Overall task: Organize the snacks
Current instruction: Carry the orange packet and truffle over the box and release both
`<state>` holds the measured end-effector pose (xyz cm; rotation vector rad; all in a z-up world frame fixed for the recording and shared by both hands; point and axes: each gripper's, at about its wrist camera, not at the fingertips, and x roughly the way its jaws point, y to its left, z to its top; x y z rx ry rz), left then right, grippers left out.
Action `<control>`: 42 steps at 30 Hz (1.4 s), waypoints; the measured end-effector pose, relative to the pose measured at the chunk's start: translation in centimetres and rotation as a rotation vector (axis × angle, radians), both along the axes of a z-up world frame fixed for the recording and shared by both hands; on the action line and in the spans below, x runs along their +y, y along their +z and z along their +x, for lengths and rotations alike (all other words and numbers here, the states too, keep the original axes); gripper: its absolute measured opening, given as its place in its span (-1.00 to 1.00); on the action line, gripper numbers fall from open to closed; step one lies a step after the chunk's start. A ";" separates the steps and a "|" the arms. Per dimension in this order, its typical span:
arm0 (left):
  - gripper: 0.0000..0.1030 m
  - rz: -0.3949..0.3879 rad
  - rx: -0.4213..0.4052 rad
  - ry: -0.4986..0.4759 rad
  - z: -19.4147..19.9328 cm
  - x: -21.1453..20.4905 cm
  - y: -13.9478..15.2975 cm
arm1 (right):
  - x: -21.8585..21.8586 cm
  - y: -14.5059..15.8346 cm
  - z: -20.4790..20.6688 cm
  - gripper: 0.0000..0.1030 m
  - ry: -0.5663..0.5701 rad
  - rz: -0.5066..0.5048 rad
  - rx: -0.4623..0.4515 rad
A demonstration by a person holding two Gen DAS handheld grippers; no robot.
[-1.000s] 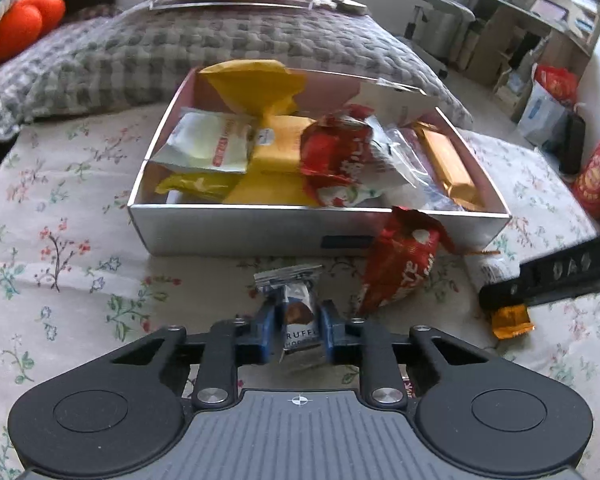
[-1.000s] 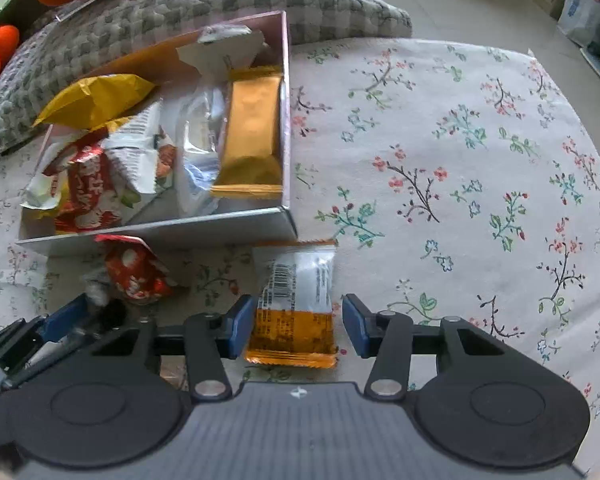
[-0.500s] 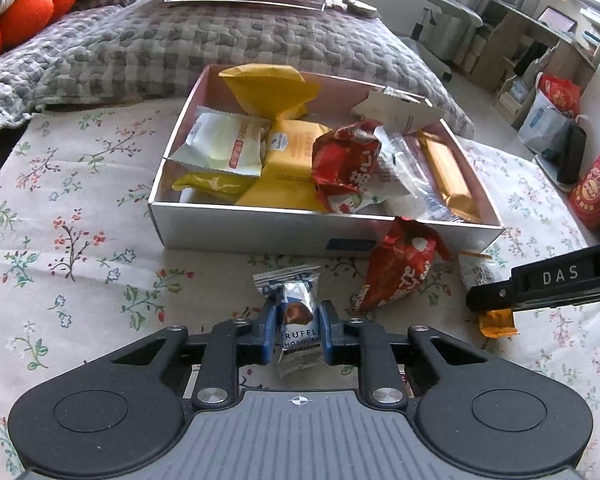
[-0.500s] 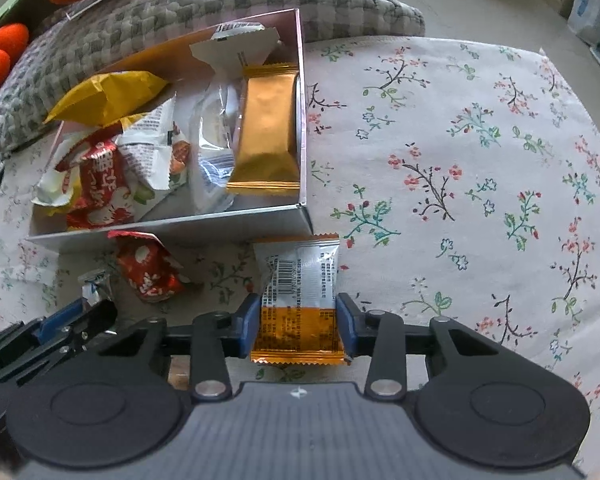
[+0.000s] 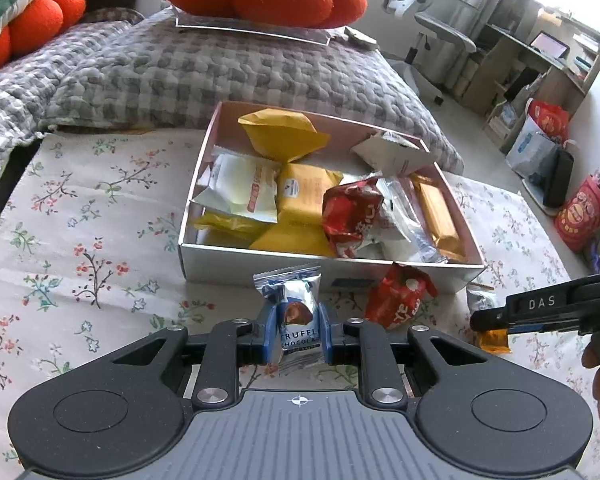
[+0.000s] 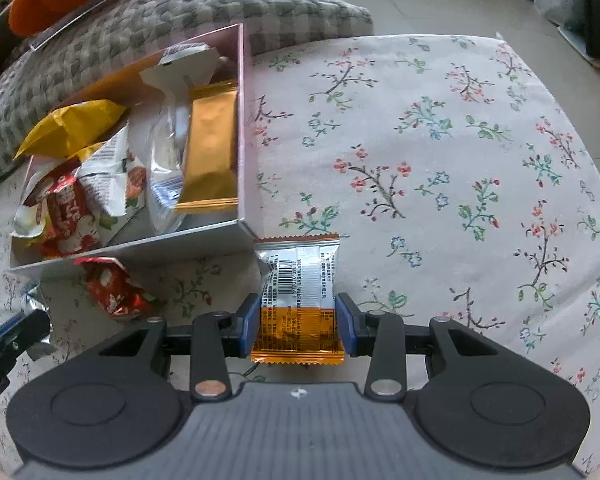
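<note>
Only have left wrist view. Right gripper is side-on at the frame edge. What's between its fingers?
Observer: The right gripper is shut on an orange-and-silver foil snack packet, barcode side up.
Operator: Where is it relative to the box?
Observer: The packet's far edge sits just off the near right corner of the white cardboard box.
Operator: Anything on the cloth right of it?
Observer: No, only bare floral tablecloth.

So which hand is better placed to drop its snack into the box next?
Left, probably. The left tongs are shut on the truffle chocolate packet, facing the box front wall. The right tongs grip the orange packet beside the box's corner, off to the side.
</note>
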<state>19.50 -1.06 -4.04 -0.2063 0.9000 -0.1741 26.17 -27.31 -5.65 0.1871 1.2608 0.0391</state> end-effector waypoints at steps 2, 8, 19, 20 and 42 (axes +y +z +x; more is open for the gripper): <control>-0.62 -0.007 -0.008 0.000 0.0 0.0 0.3 | 0.1 0.4 -0.2 -0.29 -0.007 -0.001 -0.015; -0.62 -0.010 -0.020 -0.004 -0.1 -0.3 0.7 | 0.0 0.6 -0.2 -0.29 -0.013 -0.048 -0.034; -0.62 -0.028 -0.064 0.001 -0.5 0.5 2.4 | -0.8 -0.3 0.5 -0.29 -0.068 -0.099 -0.033; -0.62 -0.032 -0.066 0.002 -0.5 0.7 2.5 | -0.9 -0.2 0.5 -0.29 -0.075 -0.100 -0.037; -0.62 -0.101 -0.148 0.084 1.8 3.5 2.9 | -0.1 5.5 0.3 -0.29 -0.134 -0.057 -0.336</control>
